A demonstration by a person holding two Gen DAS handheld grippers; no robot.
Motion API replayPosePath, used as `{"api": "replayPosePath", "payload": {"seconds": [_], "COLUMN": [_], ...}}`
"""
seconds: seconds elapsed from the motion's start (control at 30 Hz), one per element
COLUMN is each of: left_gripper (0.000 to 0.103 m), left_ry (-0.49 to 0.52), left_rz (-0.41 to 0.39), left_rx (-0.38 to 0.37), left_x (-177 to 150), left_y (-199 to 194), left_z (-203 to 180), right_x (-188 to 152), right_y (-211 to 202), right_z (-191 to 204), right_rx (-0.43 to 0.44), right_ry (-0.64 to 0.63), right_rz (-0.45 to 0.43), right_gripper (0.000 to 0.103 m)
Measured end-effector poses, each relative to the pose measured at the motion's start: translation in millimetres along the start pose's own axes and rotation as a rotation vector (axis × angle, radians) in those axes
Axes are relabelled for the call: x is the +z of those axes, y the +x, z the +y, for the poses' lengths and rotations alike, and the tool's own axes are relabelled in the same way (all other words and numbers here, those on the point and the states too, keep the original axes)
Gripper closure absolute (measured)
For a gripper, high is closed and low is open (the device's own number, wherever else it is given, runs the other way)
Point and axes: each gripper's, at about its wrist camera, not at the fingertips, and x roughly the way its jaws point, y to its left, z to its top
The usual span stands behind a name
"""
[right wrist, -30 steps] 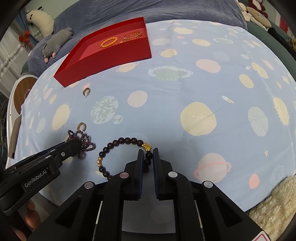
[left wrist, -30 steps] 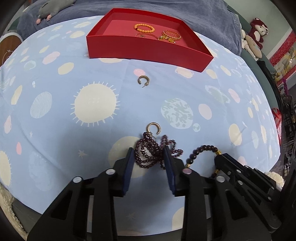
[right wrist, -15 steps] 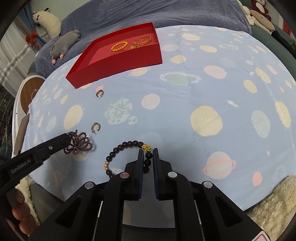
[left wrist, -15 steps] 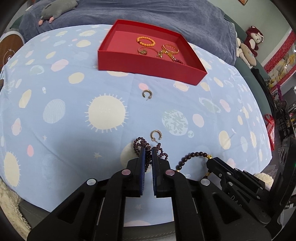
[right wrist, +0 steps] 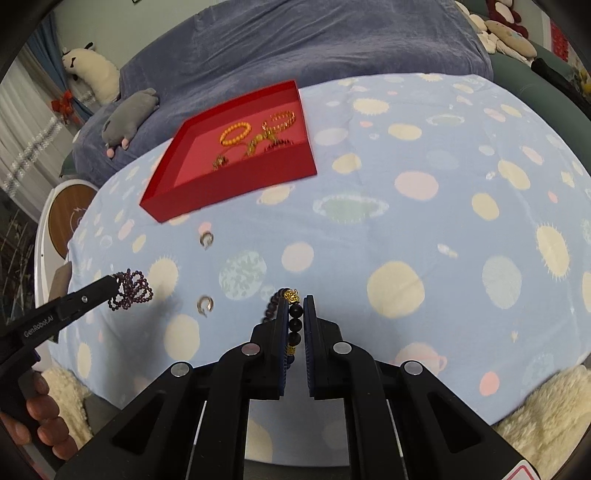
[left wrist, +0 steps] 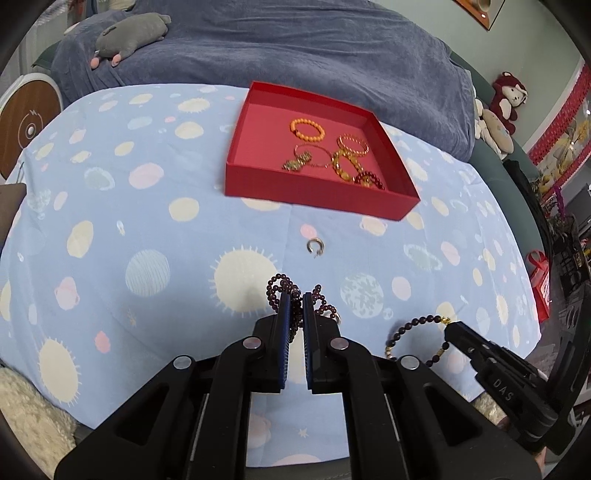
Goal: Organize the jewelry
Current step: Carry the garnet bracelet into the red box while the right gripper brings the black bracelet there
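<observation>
My left gripper [left wrist: 296,300] is shut on a purple bead necklace [left wrist: 281,288], lifted off the blue planet-print cloth; the necklace also hangs in the right wrist view [right wrist: 132,291]. My right gripper [right wrist: 295,302] is shut on a dark bead bracelet [right wrist: 294,321] with a gold charm, also lifted; it shows in the left wrist view [left wrist: 413,326]. A red tray [left wrist: 317,192] at the far side holds an orange bead bracelet [left wrist: 307,130] and several gold pieces. Two small hoop earrings [right wrist: 207,239] [right wrist: 205,305] lie on the cloth.
A blue-grey blanket [left wrist: 295,48] with a grey plush toy [left wrist: 129,35] lies behind the tray. A round wooden stool [left wrist: 26,125] stands at the left. Plush toys [left wrist: 506,99] sit at the far right. Fluffy cream rug [right wrist: 546,406] lies below the table edge.
Both grippers rose and moved toward the tray, carrying their pieces off the cloth. The left gripper closed on the purple necklace a second ago. The near earring stays on the cloth.
</observation>
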Motion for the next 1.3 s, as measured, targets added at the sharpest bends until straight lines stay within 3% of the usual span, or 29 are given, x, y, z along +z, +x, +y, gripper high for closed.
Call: {"api": "replayPosePath", "payload": {"seconds": [0.43, 0.7, 0.9, 0.93, 1.3], "left_gripper": [0.096, 0.097, 0.097, 0.097, 0.097], "left_ry": [-0.001, 0.006, 0.015, 0.015, 0.022], "left_rz": [-0.058, -0.088, -0.083, -0.080, -0.046], "left_rx": [0.006, 0.015, 0.031, 0.033, 0.055], "left_x": [76.9, 130.5, 151.0, 153.3, 159.0], "left_y": [17.0, 39.6, 60.6, 64.4, 91.2], "left_z": [5.1, 1.0, -0.7, -0.6, 2.5], "right_x": [100.5, 151.7, 166.1, 167.5, 170.9], "right_y": [6.1, 30.6, 52.1, 55.0, 90.7], "right_z": [38.2, 68.2, 86.0, 87.6, 88.9], "right_rx": [0.051, 0.079, 0.097, 0.101, 0.085], "right_ry": [-0.077, -0.123, -0.146, -0.148, -0.136], "right_rz": [-0.119, -0.144, -0.135, -0.132, -0.082], "right_gripper": [0.096, 0.096, 0.097, 0.100, 0.101]}}
